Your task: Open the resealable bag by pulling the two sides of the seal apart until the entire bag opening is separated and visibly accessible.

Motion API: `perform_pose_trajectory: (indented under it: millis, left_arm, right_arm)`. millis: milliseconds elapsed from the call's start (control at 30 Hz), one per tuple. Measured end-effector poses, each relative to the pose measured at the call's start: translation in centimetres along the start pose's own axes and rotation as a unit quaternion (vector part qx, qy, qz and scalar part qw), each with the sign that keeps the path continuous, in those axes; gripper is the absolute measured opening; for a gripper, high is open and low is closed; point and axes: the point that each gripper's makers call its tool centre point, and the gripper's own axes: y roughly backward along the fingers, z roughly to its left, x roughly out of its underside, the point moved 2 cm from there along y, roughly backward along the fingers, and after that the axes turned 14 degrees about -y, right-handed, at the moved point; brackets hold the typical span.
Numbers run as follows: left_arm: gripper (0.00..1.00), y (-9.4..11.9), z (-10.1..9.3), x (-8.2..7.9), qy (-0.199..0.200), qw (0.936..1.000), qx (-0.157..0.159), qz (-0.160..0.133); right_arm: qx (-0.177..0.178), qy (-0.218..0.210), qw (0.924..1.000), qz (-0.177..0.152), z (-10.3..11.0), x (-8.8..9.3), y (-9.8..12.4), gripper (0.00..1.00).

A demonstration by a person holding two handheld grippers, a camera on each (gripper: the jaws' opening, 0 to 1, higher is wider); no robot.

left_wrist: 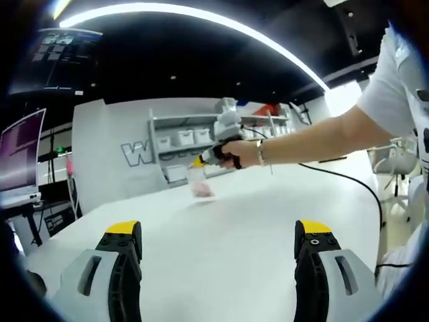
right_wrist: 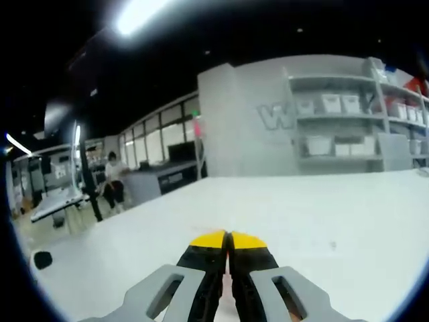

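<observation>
Left gripper (left_wrist: 218,251): yellow-tipped jaws wide apart, empty, lower frame.
Right gripper (left_wrist: 208,157): centre frame; jaws pinched together on the small clear resealable plastic bag (left_wrist: 200,182).
Bag: hangs just above the white table (left_wrist: 221,228), long axis vertical.
Relation: bag lies ahead of the left jaws, well apart.

both views skim low over the white table (left_wrist: 221,235), facing the shared shelving (right_wrist: 348,121).

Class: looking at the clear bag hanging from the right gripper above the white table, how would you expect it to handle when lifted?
The bag looks thin and clear, so probably floppy. It dangles from the right gripper, suggesting lightness. Pinkish contents sit low, so it may swing.
</observation>
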Motion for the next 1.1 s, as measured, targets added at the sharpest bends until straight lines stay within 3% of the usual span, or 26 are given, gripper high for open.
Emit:
perform_pose_trajectory:
  millis: [333,700,1100]
  left_arm:
    - [0.93,0.2,0.4,0.4,0.002,1.0000,-0.005,0.003]
    - [0.93,0.1,0.5,0.3,0.000,1.0000,-0.004,0.003]
    - [0.93,0.0,0.5,-0.2,-0.004,1.0000,-0.002,-0.001]
  right_arm:
    - [0.013,0.005,0.9999,0.004,-0.7,0.5,-1.3,0.00]
    - [0.039,0.016,0.9991,-0.005,-2.2,-0.3,-2.2,0.00]
    - [0.020,0.042,0.9987,0.021,-0.4,2.7,-2.6,0.00]
